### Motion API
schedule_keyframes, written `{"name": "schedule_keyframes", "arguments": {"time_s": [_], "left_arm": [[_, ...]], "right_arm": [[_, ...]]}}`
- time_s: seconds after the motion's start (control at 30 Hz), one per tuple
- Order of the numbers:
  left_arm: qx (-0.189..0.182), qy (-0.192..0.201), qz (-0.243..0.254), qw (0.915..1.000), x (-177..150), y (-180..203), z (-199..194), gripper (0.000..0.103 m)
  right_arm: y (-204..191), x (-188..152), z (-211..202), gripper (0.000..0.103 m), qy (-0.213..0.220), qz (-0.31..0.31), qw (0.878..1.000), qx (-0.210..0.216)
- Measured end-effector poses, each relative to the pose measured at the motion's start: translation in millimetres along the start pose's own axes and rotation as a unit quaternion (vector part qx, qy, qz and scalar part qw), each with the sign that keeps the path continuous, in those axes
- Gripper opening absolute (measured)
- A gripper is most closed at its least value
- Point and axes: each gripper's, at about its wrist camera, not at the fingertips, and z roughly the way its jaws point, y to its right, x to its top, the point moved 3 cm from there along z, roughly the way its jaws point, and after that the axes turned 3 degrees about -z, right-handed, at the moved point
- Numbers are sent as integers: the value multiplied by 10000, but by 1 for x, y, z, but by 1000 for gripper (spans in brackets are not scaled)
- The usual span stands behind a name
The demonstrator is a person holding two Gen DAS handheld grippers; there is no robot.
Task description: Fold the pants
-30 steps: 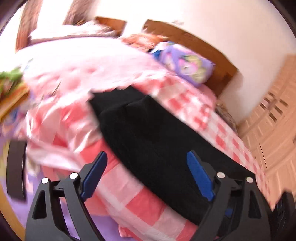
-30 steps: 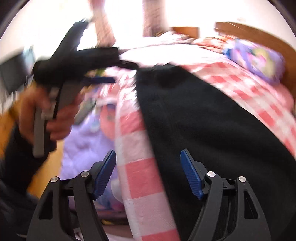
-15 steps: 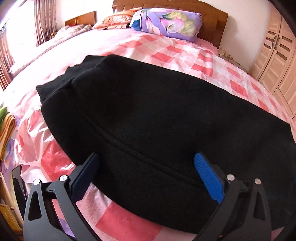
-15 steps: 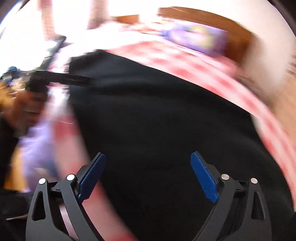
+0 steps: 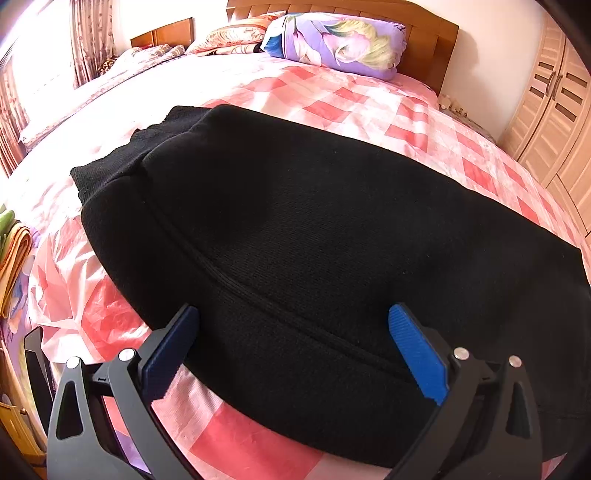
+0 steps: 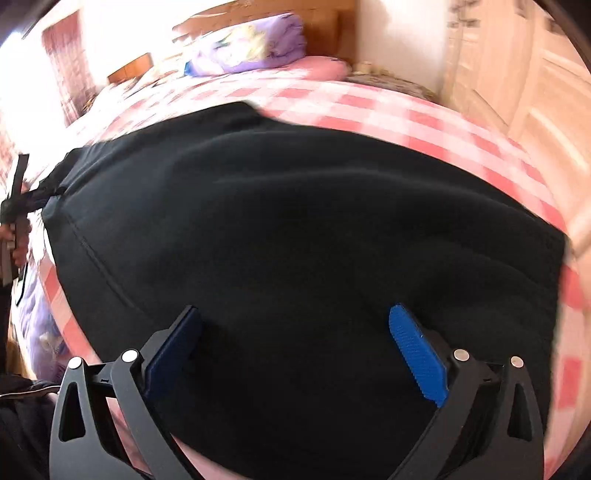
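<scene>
A: Where are the pants?

B: They lie spread flat on the bed, black knit cloth on a pink-and-white checked cover. They run along the bed's near edge, one end toward the left side where a ribbed band shows, the other end off toward the right. A long seam crosses the cloth close to the near edge.

A: And the left gripper?

B: It hovers over the near edge of the pants, its blue-padded fingers wide apart with nothing between them. The left finger sits over the hem where cloth meets cover.

A: The right gripper?

B: Likewise spread wide, gripping nothing, fingers over the middle of the black cloth. That view is blurred, so fine detail is lost. At its far left edge a hand holding the other gripper's handle shows by the pants' left end.

A: What else is on the bed?

B: A purple flowered pillow lies at the far end against the wooden headboard. A pale wooden wardrobe stands beyond the right side, and folded orange cloth lies off the left edge.
</scene>
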Motion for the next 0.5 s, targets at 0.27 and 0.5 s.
{"name": "schedule_keyframes", "arguments": {"time_s": [0.27,0.5], "left_arm": [[43,66,-1,10000,-1,0,0,102],[81,205,11,9998,-4,1,-2,102]], "right_arm": [[13,-36,-38,94,19,92,9998,-199],[8,-27,-15,99,-256,161,9991,-289]]}}
